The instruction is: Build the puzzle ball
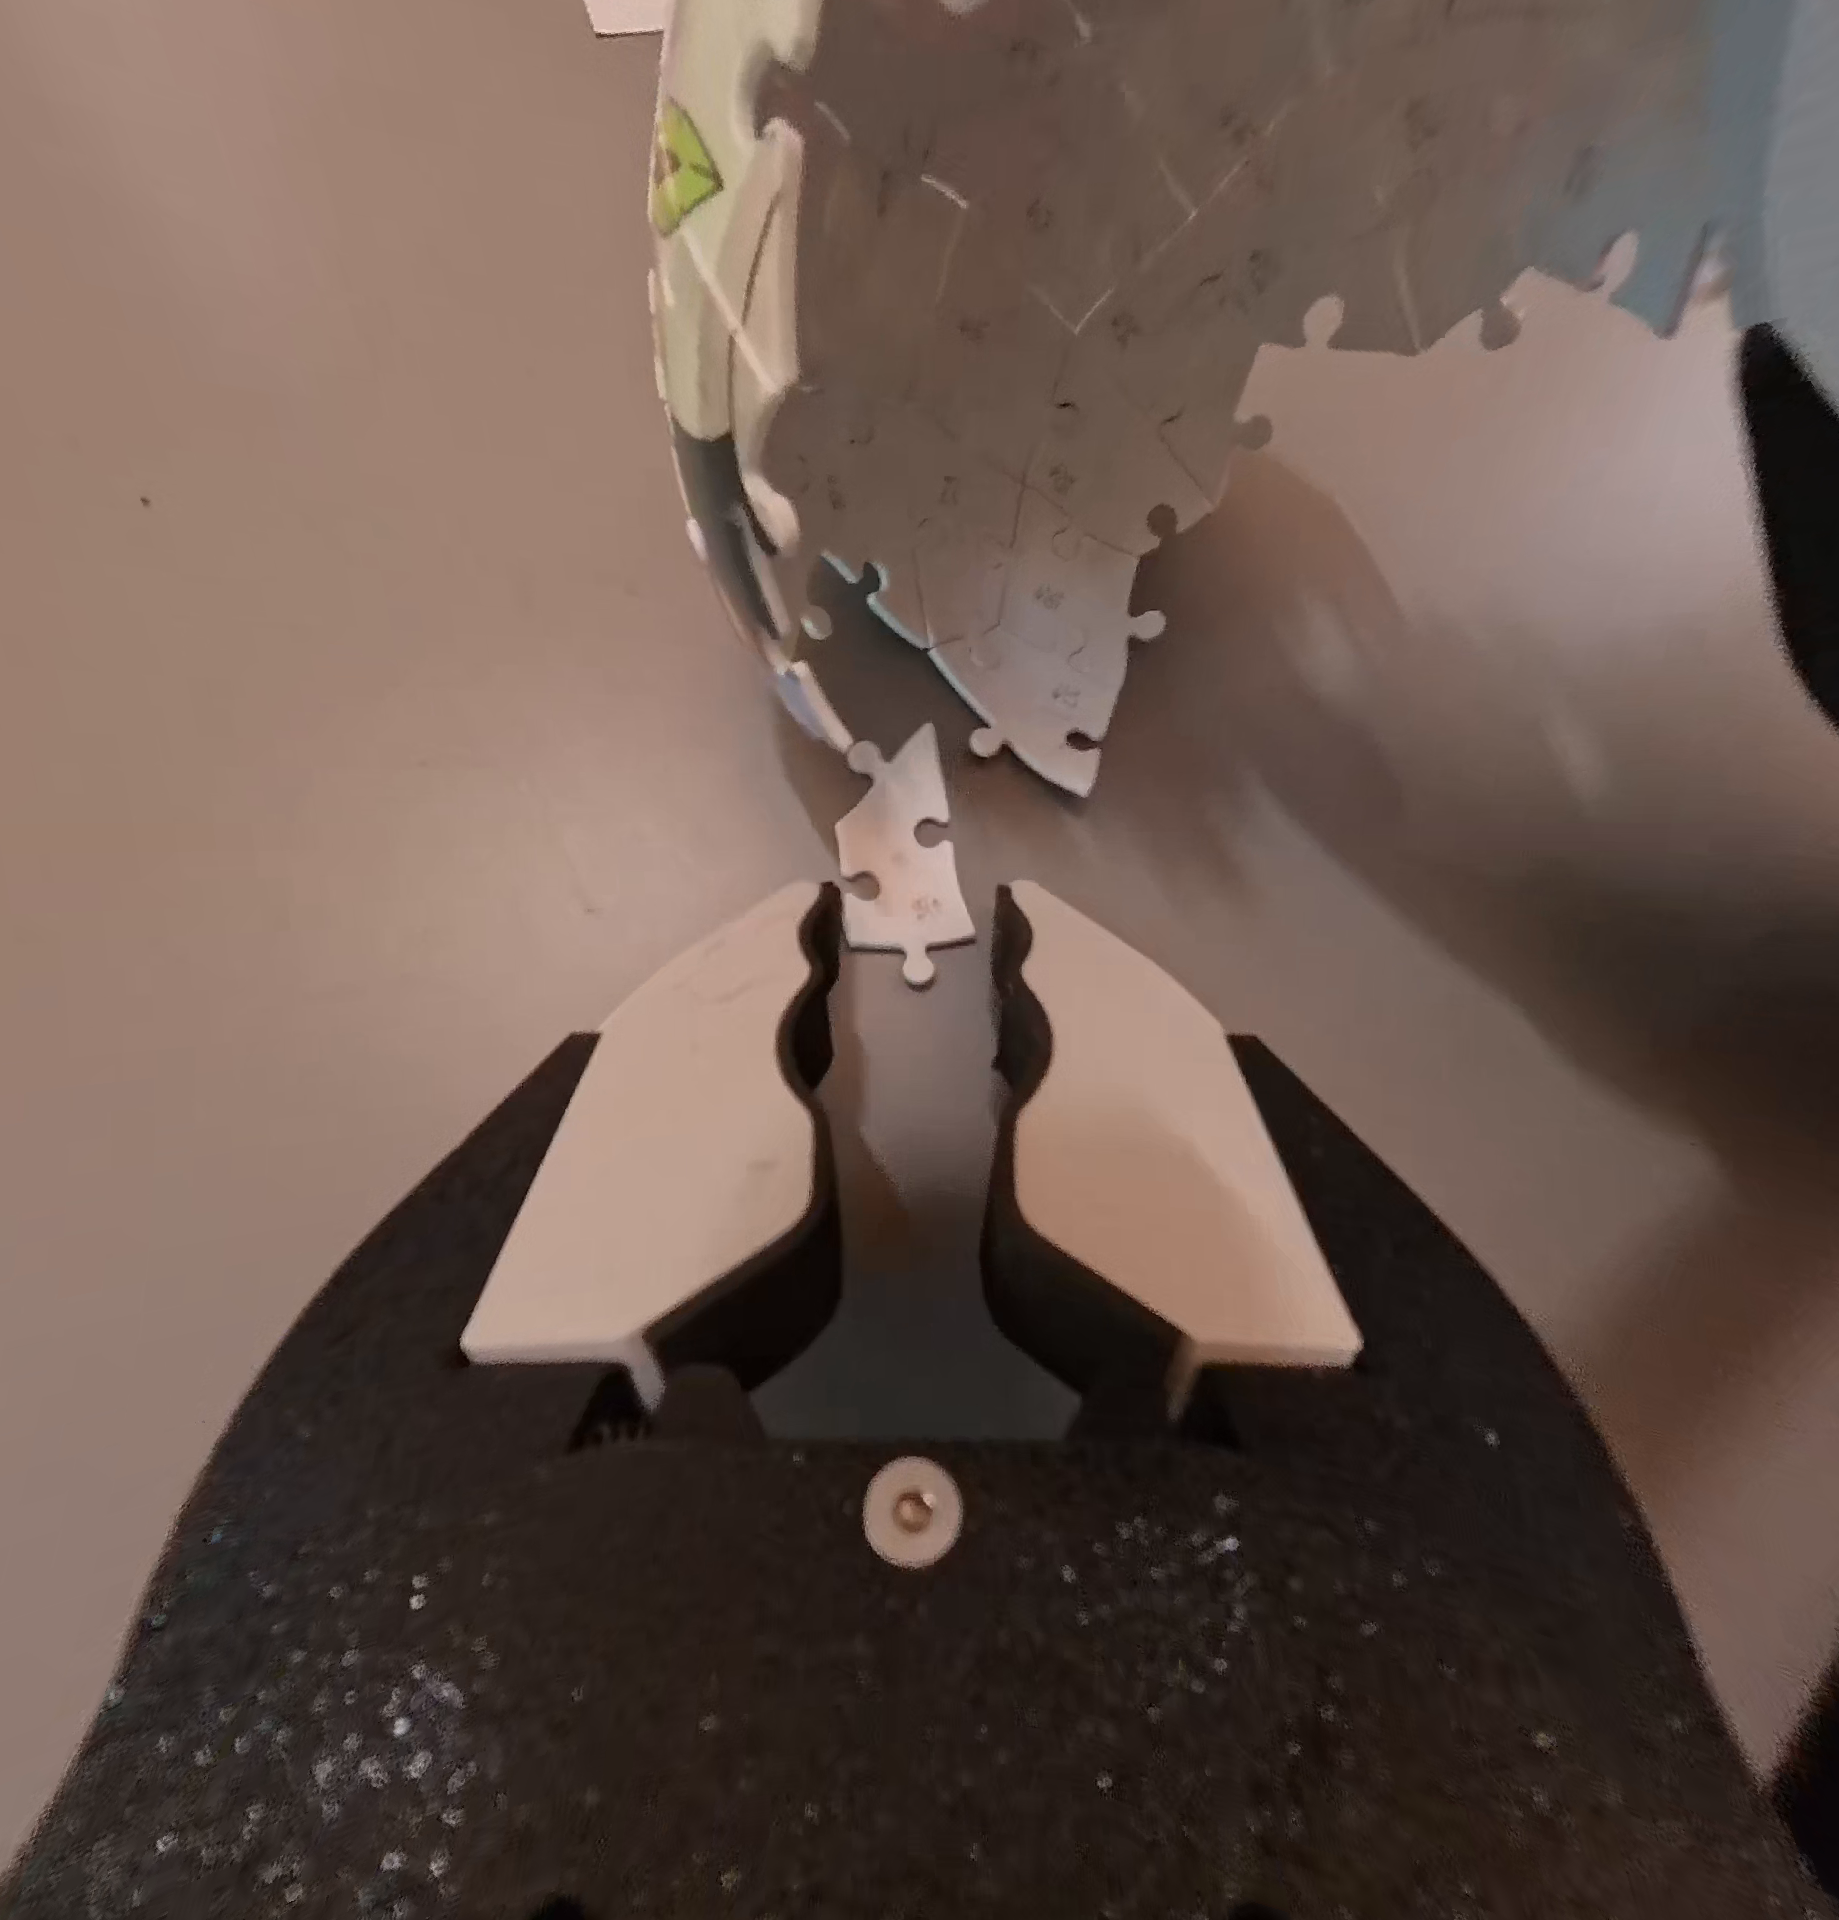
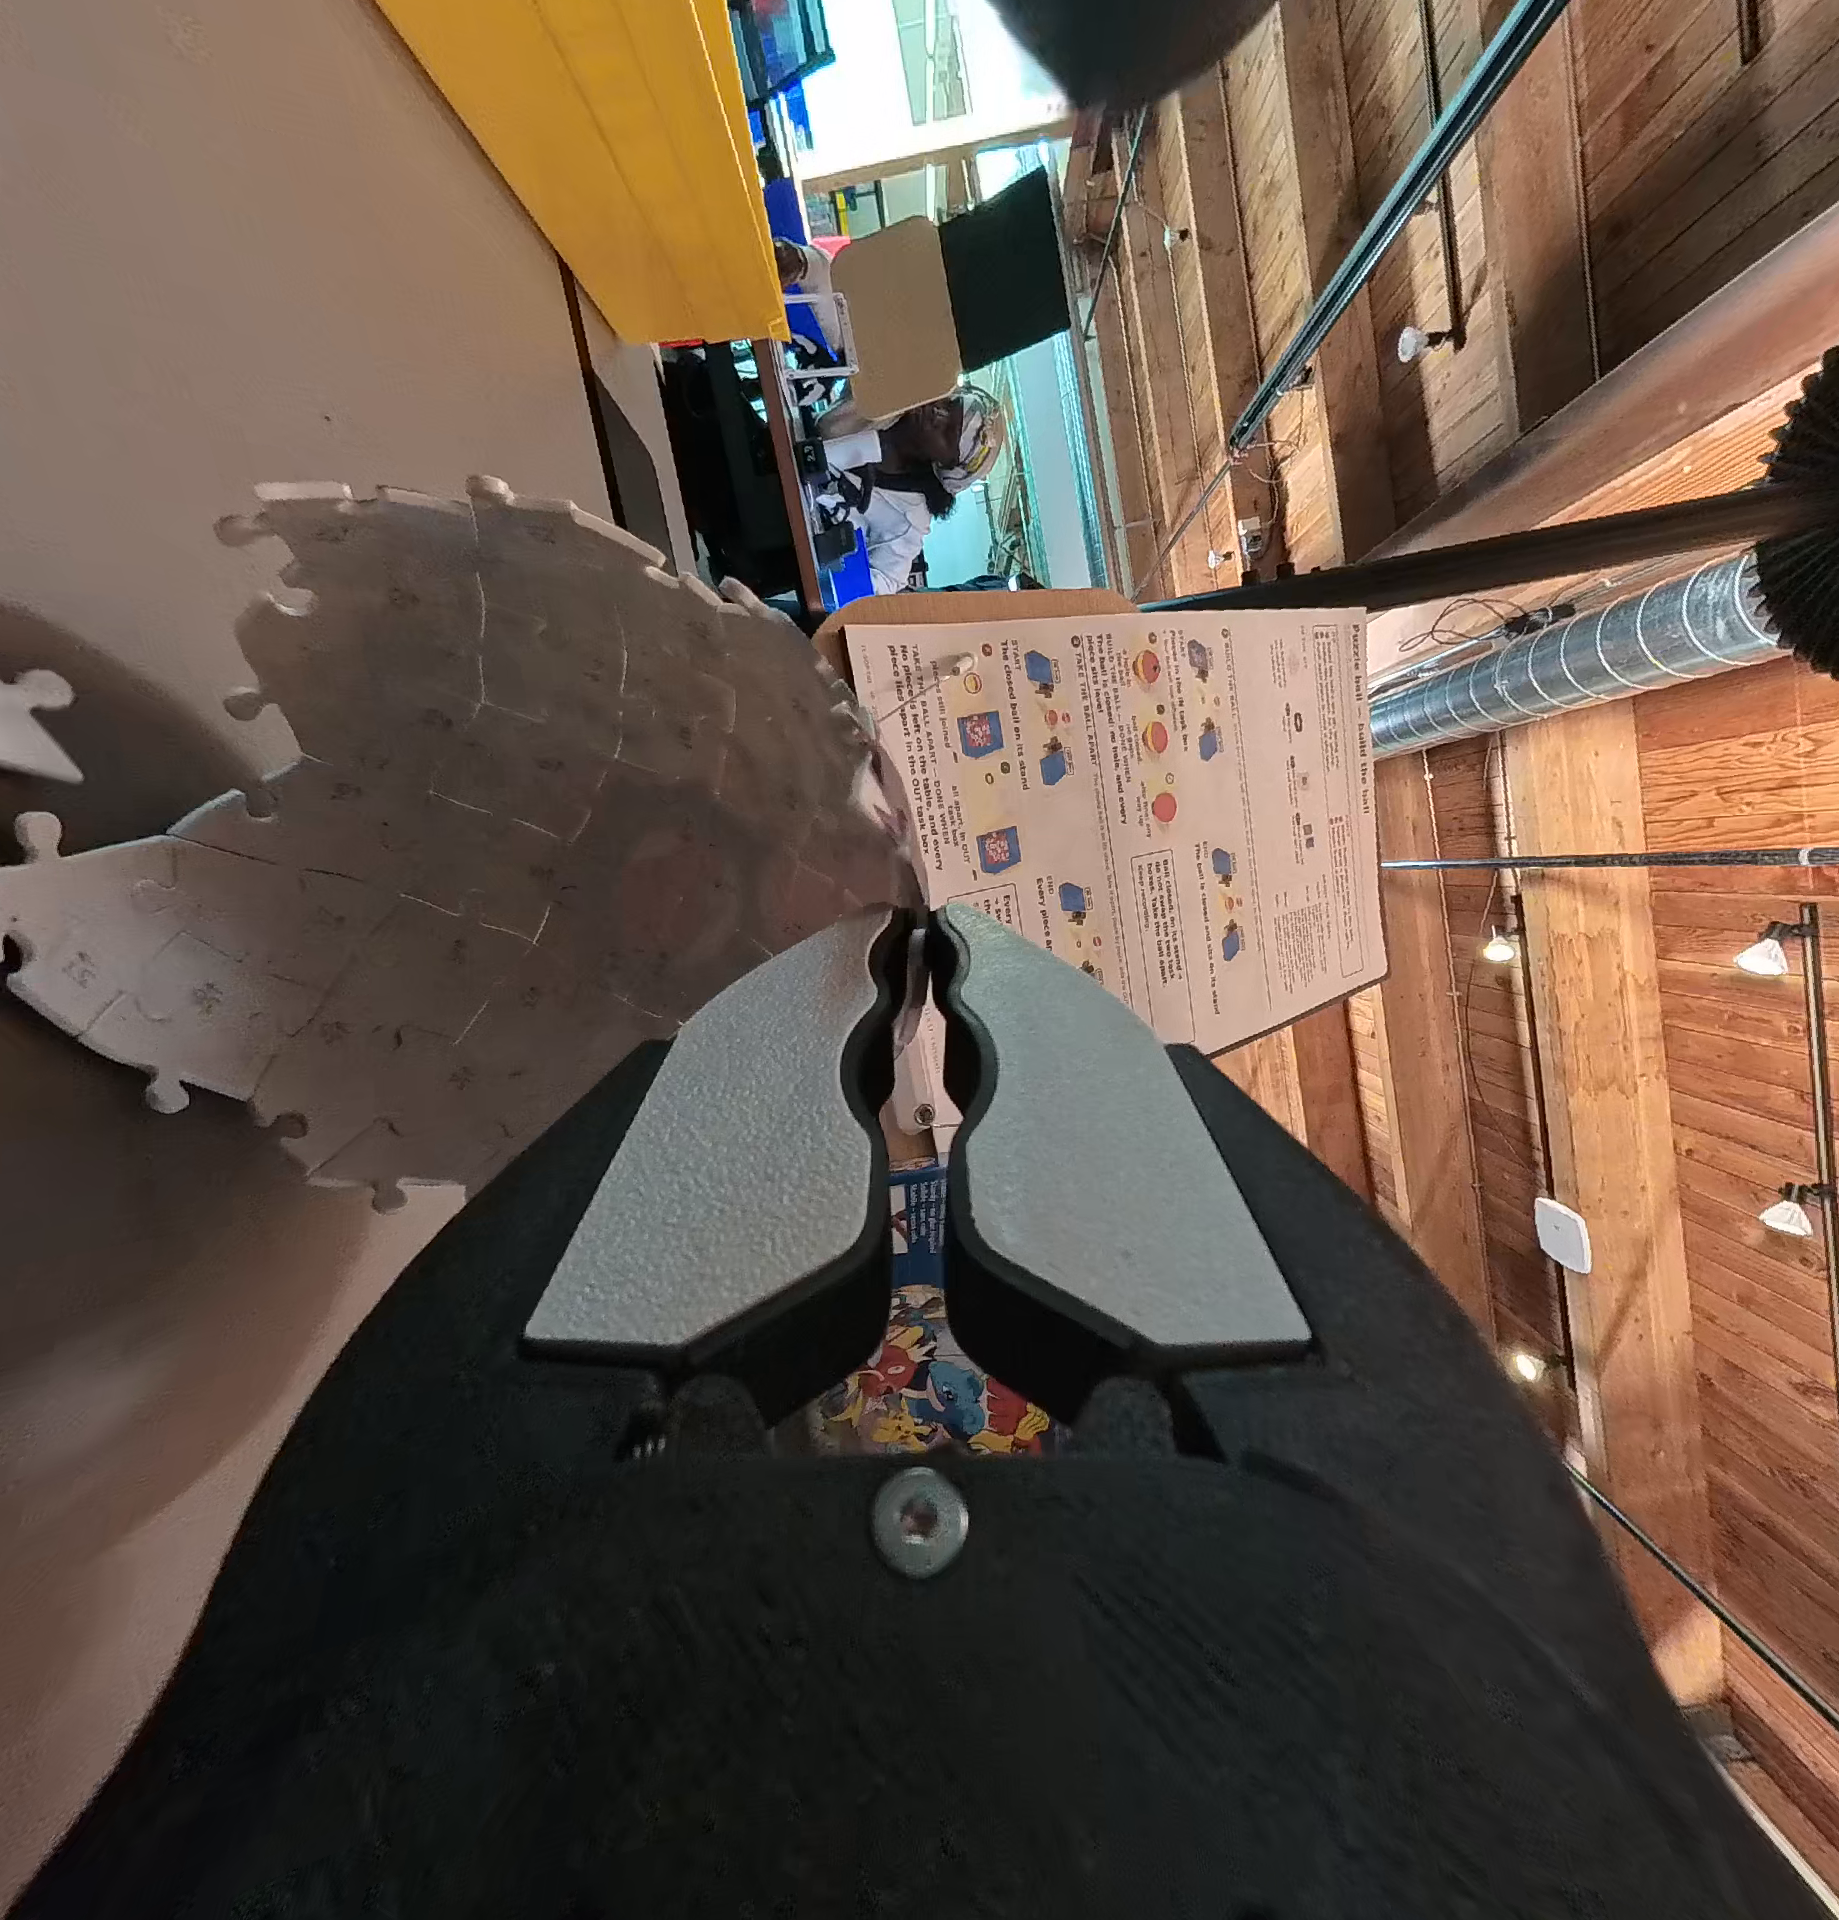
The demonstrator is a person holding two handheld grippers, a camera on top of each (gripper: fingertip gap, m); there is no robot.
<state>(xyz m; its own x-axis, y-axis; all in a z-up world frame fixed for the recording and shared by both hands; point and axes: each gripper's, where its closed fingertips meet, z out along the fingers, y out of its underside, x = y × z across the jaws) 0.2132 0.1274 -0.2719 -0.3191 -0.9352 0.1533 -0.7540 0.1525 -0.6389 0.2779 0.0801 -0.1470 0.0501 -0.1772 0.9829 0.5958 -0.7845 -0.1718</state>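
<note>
The part-built puzzle ball (image 1: 1050, 312) is a curved shell of joined grey-backed pieces, with a printed outer face showing at its left rim. It hangs over the beige table (image 1: 271, 623). A small loose chunk of two joined pieces (image 1: 899, 873) lies on the table just below the shell. My left gripper (image 1: 915, 894) is open, and its fingertips sit on either side of that chunk's near end. In the right wrist view my right gripper (image 2: 920, 925) is shut on the shell's edge (image 2: 479, 831) and holds it up.
A dark blurred shape (image 1: 1819, 520) fills the right edge of the left wrist view. In the right wrist view an instruction sheet on a board (image 2: 1133, 821) stands behind the shell. A colourful box (image 2: 936, 1392) shows between the fingers, and a person (image 2: 894, 468) is far behind. The grippers' ends are close to 15 cm from one another.
</note>
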